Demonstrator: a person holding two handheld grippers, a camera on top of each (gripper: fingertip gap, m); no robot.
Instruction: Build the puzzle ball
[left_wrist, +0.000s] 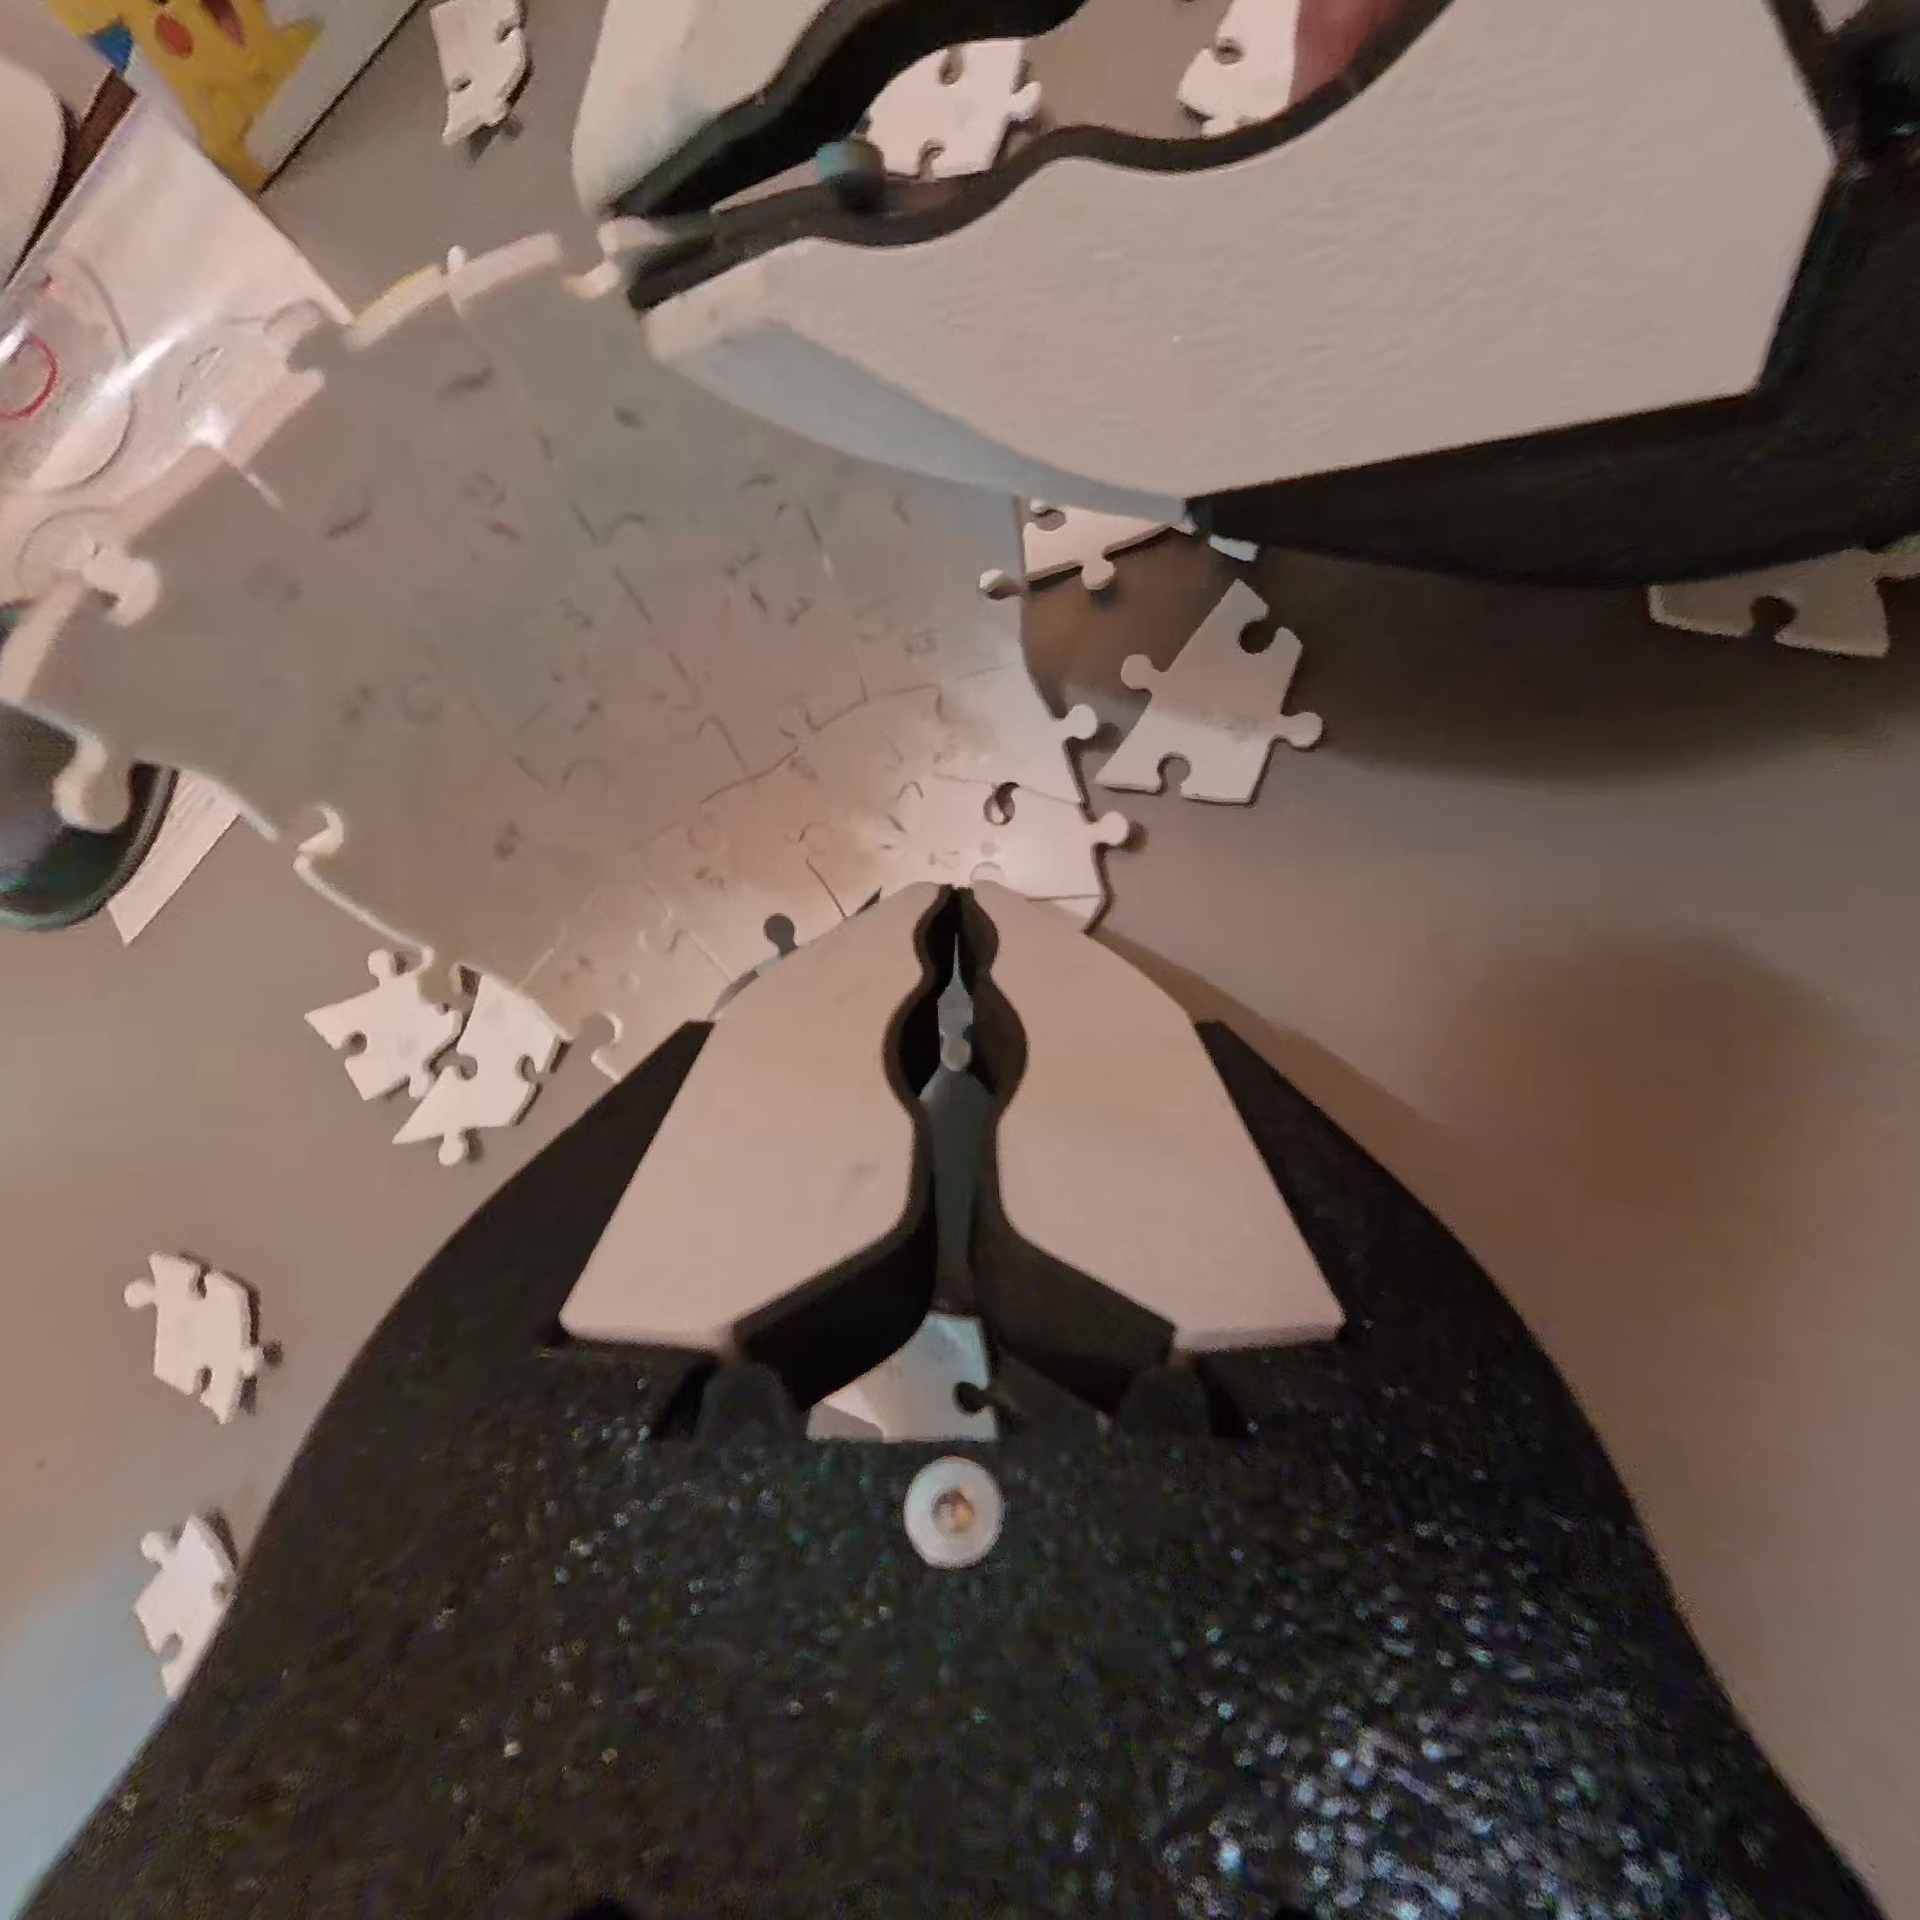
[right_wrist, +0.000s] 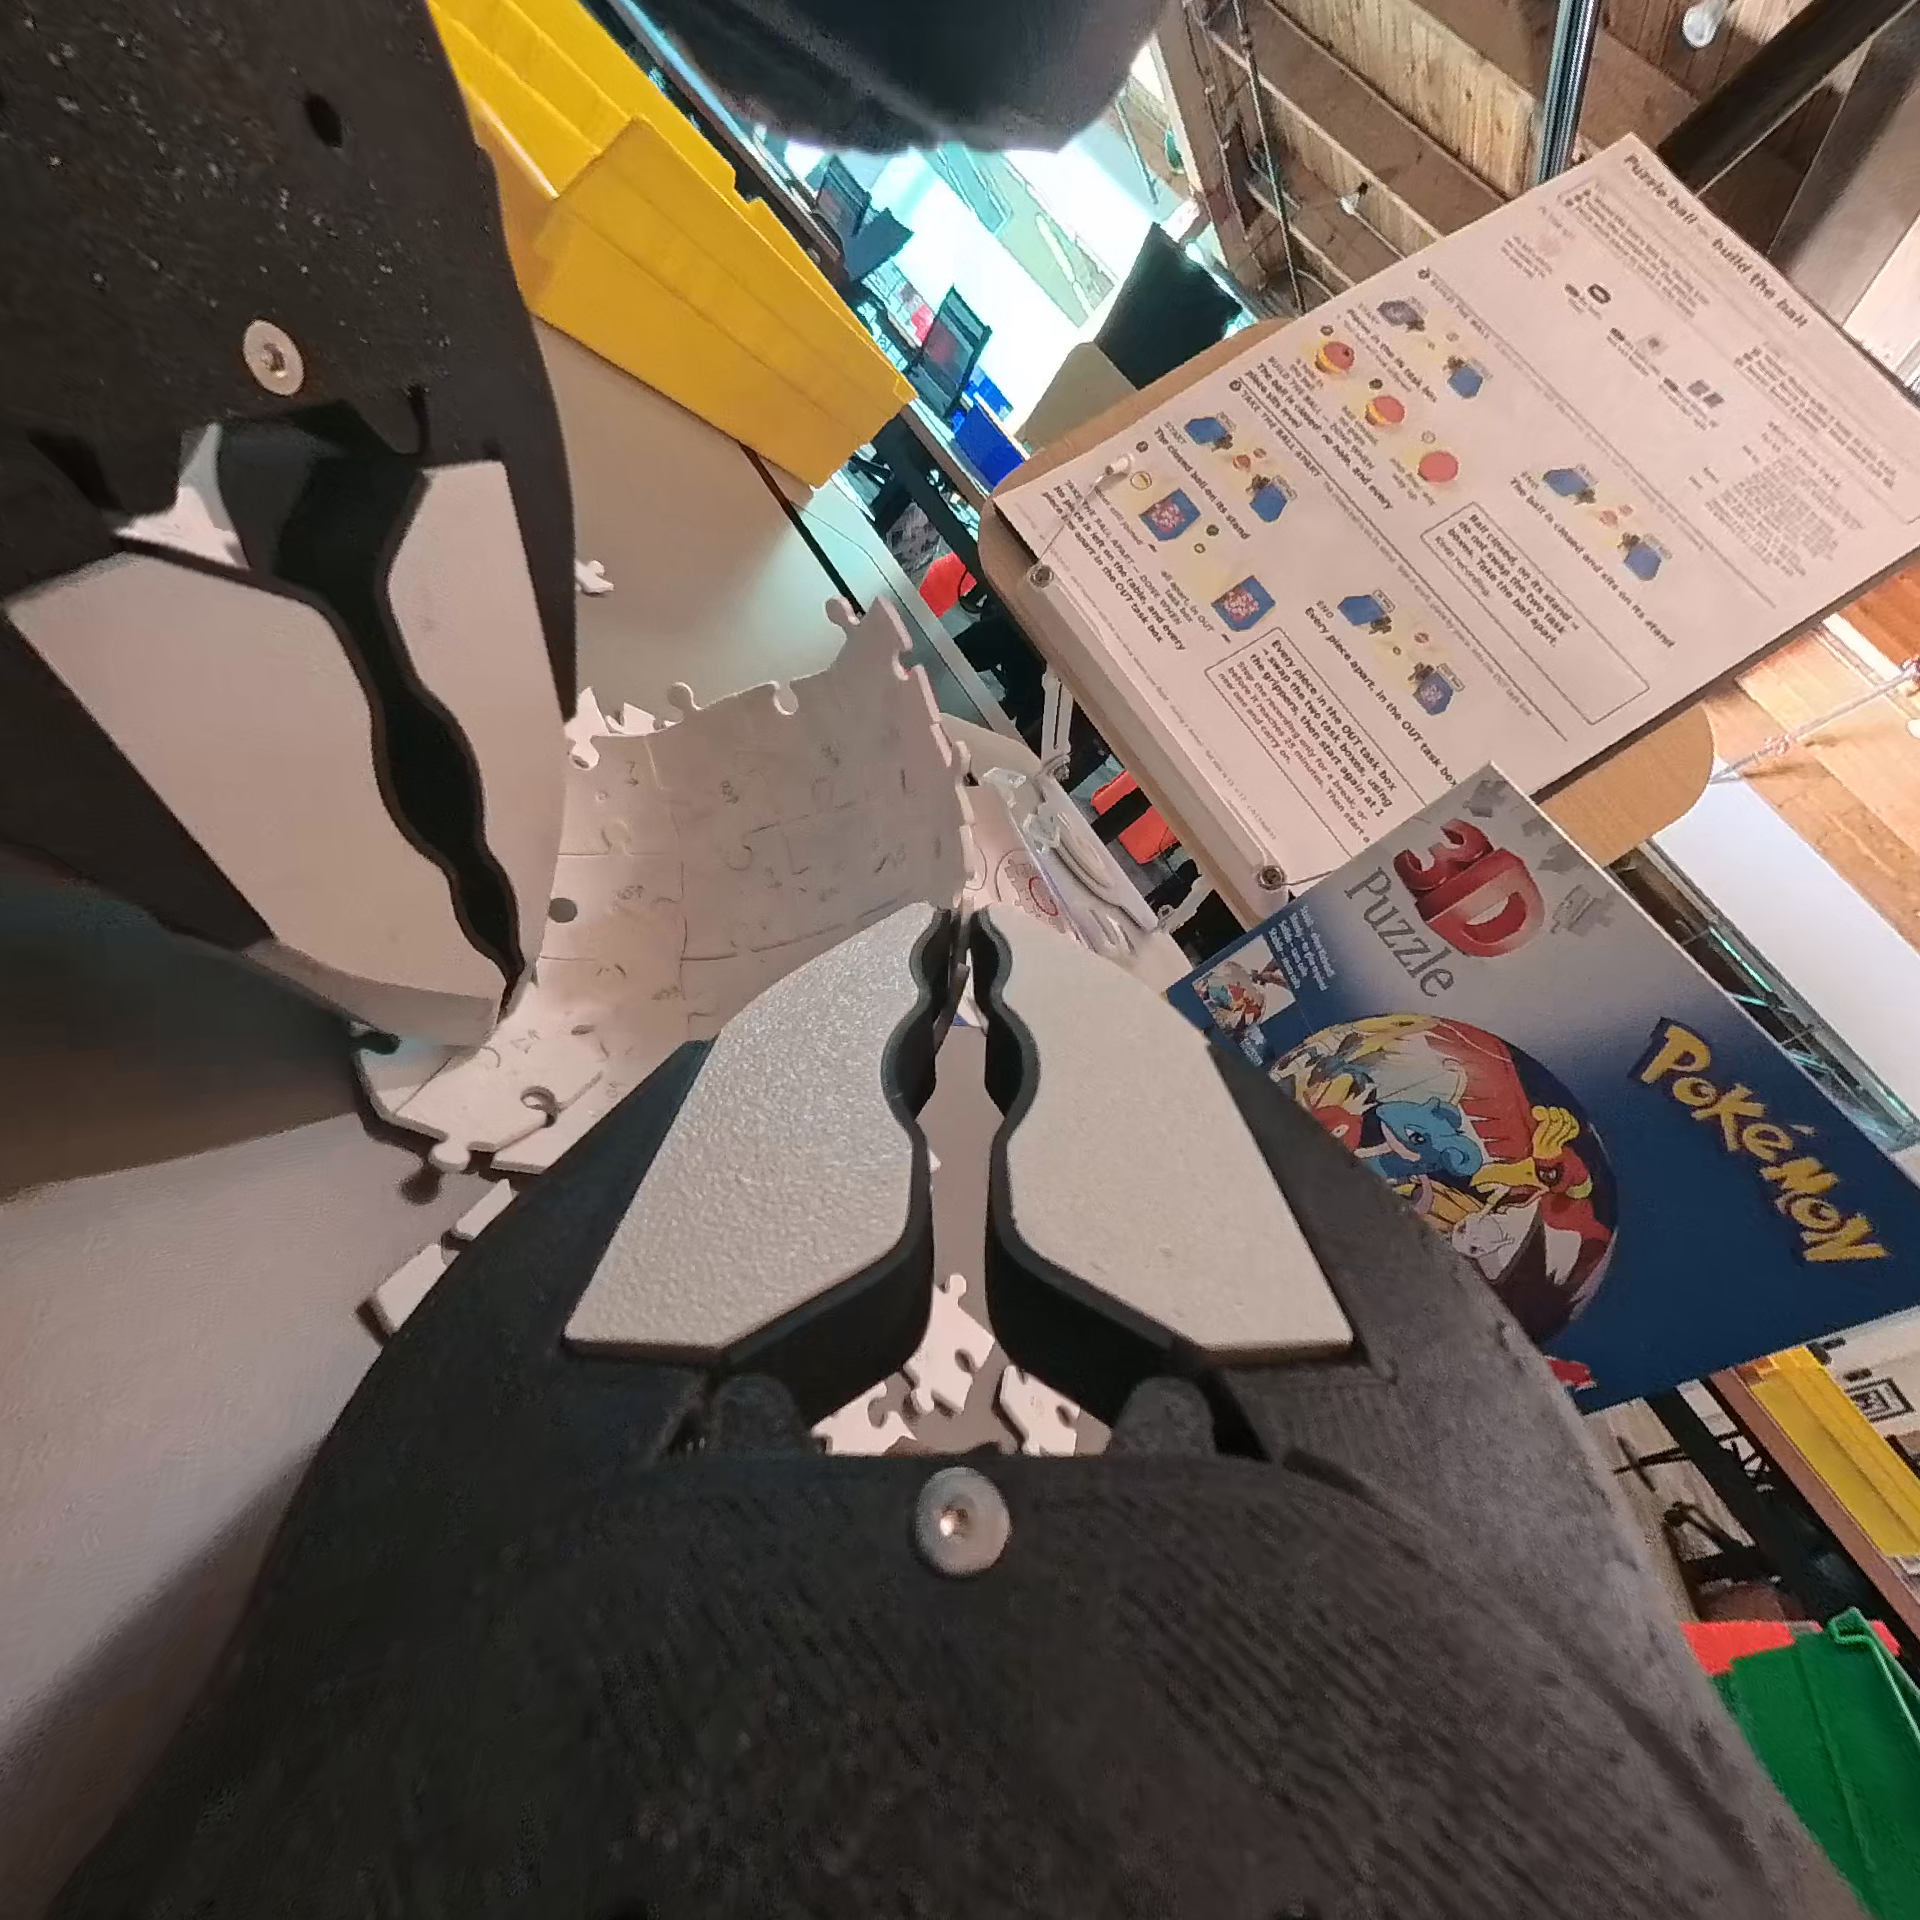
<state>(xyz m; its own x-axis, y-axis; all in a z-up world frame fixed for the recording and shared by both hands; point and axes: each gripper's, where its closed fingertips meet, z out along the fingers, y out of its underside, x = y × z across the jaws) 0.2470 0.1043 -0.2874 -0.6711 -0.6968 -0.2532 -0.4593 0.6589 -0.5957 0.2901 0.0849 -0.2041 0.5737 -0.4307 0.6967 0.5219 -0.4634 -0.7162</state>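
Observation:
A curved white shell of joined puzzle pieces (left_wrist: 571, 644) hangs above the grey table (left_wrist: 1507, 987), inner side towards me. My left gripper (left_wrist: 956, 902) is shut on the shell's near edge, and a thin white sliver shows between its pads. My right gripper (left_wrist: 623, 244) is shut on the shell's far edge at the top of the left wrist view. In the right wrist view the shell (right_wrist: 790, 821) spans between my right gripper (right_wrist: 961, 925), shut on its right edge, and my left gripper (right_wrist: 509, 982), pinching its lower left edge.
Loose white puzzle pieces (left_wrist: 1216, 707) (left_wrist: 208, 1330) lie scattered on the table. A clear plastic stand (left_wrist: 83, 364) is at the left. A blue puzzle box (right_wrist: 1558, 1091), an instruction board (right_wrist: 1455, 468), yellow bins (right_wrist: 675, 260) and a green crate (right_wrist: 1829, 1714) lie beyond. The left gripper's tips are roughly 9 cm from the right gripper's.

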